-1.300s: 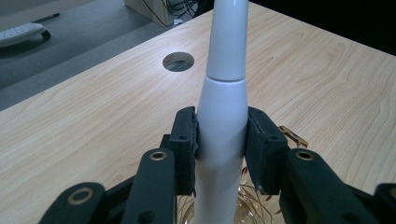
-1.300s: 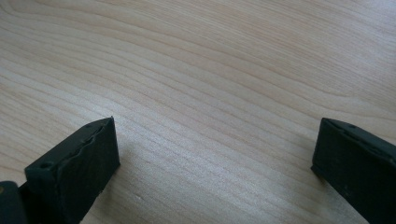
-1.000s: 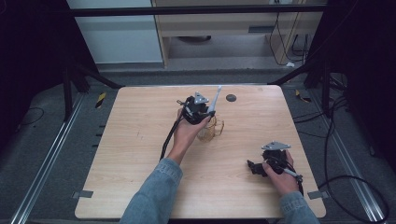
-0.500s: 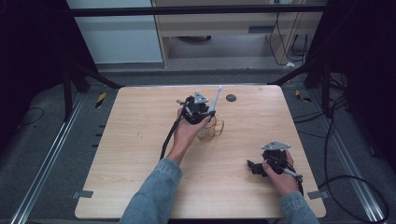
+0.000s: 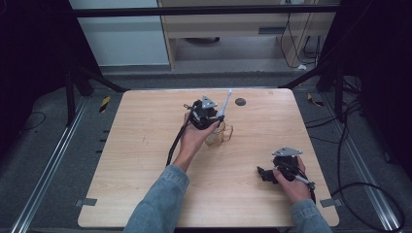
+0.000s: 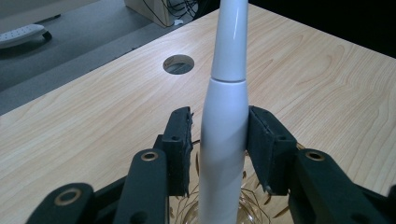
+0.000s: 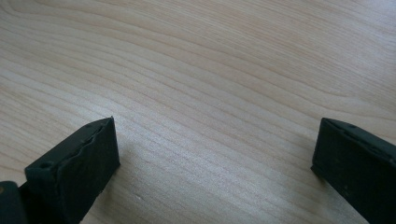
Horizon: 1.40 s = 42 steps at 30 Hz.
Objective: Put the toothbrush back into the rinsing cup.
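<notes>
The left hand-held gripper (image 5: 217, 118) is hovering over the middle of the desk (image 5: 145, 145), a little toward its far edge, with the person's left hand (image 5: 194, 138) wrapped around its body. Between its 2 black jaws is standing a white electric toothbrush handle (image 6: 224, 135), upright with a slight lean, its lower end sitting inside a clear glass cup (image 5: 218, 134) patterned with thin brownish marks. In the left gripper view, the right jaw's pad is lying against the handle, while a narrow sliver of gap is showing between the left pad and the white body, so the grip is looking loose; the jaws have just been opening slightly with the handle between them. The upper part of the handle is rising past the jaws and pointing toward the far edge of the desk. A round cable hole (image 6: 178, 64) is lying in the desk surface beyond the cup, well apart from it.

The right hand-held gripper (image 5: 262, 174) is resting low near the right front corner of the desk, held in the person's right hand (image 5: 291, 177). In the right gripper view its 2 jaws are standing wide apart with only bare wood grain between them, gripping nothing. The 2 grippers are sitting well apart from each other.
</notes>
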{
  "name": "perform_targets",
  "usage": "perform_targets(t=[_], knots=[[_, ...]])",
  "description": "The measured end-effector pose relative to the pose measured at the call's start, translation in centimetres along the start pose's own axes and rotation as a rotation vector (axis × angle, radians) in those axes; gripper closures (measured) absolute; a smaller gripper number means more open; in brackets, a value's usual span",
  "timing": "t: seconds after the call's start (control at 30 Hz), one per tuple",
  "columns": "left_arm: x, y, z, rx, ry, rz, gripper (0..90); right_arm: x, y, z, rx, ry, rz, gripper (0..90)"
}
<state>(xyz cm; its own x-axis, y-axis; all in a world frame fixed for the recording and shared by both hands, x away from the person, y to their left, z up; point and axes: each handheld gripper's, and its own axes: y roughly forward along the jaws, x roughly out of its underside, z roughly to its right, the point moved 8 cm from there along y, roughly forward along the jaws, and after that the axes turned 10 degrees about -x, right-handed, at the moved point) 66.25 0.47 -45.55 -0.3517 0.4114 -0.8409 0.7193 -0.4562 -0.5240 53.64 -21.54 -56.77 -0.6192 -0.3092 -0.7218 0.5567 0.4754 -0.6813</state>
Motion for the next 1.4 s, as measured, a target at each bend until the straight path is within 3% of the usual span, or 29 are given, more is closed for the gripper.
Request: perform_targets(t=[0.27,0.53,0.77,1.03,1.4], knots=[[-0.1,-0.1,0.0,-0.009,0.01,0.003,56.2,0.0,0.0,0.0,0.0,-0.001,0.0,0.6],[-0.2,-0.5,0.1,-0.035,0.029,0.0,42.7,0.0,0.0,0.0,0.003,-0.002,0.001,0.6],[-0.2,-1.2,0.2,-0.032,0.051,-0.003,29.3,0.0,0.0,0.0,0.0,0.001,0.0,0.6],[-0.4,-2.2,0.4,-0.054,0.073,-0.005,10.1,0.0,0.0,0.0,-0.001,0.004,0.0,0.6],[-0.1,-3.7,1.0,-0.018,0.095,0.01,5.4,0.0,0.0,0.0,-0.001,0.003,-0.001,0.6]])
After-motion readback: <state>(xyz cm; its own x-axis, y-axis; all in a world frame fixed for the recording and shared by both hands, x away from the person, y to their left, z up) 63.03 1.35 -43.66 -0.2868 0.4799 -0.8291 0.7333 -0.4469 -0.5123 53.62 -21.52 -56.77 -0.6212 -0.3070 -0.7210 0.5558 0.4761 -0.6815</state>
